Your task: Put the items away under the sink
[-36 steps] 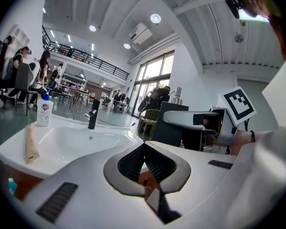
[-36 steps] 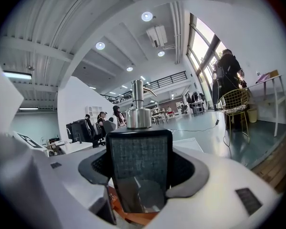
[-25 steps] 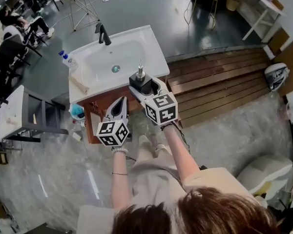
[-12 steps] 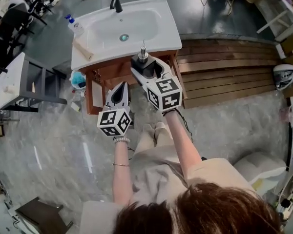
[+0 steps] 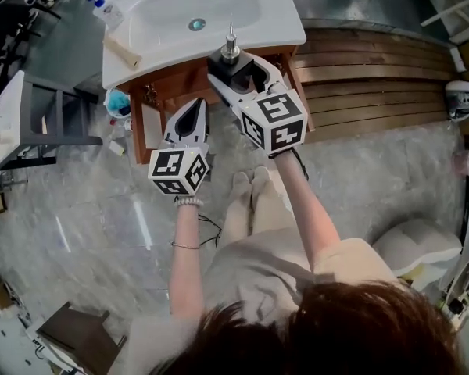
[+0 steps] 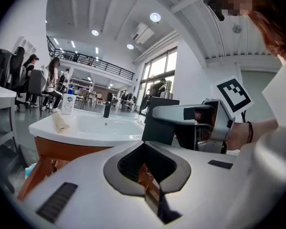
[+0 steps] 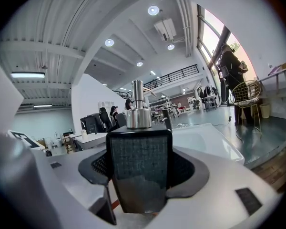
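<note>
- The white rectangular ceramic basin (image 5: 273,22) sits on a brown wooden vanity cabinet (image 5: 180,80) at the far side of the scene, and the cabinet front faces the person. Whether its door stands open I cannot tell from the head view.
- The right gripper (image 5: 236,66) is clamped wide around the task's item. It holds it in the air just near of the basin's near edge, level with the rim rather than below it.
- The left gripper (image 5: 189,108) is clenched on nothing, with its jaws meeting tip to tip. It hangs in front of the cabinet, left of the right gripper.
- The black square soap dispenser with a silver pump head (image 7: 139,171) stands upright between the right jaws, gripped low on its body so the pump stands clear above them.
- A pale beige oblong block (image 5: 121,51) lies on the basin's left edge, and a small clear bottle with a blue cap (image 5: 102,8) stands at the far left corner — both well apart from the grippers.
- Risks, as I judge them:
  - The tall pump could knock the basin's underside or the cabinet frame if the dispenser goes in without dropping lower.
  - A smooth body in a wide grip may slip or tilt when the wrist turns — soap could leak.
  - If a door needs pulling, the closed left jaws are not ready for it.
</note>
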The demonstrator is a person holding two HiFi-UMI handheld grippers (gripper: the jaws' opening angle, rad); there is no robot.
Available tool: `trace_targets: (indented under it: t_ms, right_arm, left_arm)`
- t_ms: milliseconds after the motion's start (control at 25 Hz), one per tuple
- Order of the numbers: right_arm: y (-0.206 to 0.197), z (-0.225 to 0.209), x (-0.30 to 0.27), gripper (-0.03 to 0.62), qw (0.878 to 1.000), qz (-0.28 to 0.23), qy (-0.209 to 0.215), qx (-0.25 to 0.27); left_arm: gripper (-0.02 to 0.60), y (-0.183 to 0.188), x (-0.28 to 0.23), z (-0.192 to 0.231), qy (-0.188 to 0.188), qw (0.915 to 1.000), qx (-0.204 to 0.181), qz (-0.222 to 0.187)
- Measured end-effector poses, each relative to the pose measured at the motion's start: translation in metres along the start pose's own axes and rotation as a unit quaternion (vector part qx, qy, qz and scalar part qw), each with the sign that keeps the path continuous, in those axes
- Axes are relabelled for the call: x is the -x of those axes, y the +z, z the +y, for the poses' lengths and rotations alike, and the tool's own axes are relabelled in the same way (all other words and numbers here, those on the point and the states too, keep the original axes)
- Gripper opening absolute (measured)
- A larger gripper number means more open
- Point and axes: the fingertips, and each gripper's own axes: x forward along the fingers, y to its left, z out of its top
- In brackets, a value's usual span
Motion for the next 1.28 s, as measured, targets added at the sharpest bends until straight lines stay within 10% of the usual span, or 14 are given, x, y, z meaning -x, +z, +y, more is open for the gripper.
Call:
trace_targets:
  t_ms: [1280]
  right_arm:
    - [-0.16, -0.039, -0.045, 0.322, 0.998, 0.035, 0.042, 0.03]
  left_arm:
    - [0.0, -0.147, -0.079, 0.069, -0.012, 0.997, -0.009, 0.076]
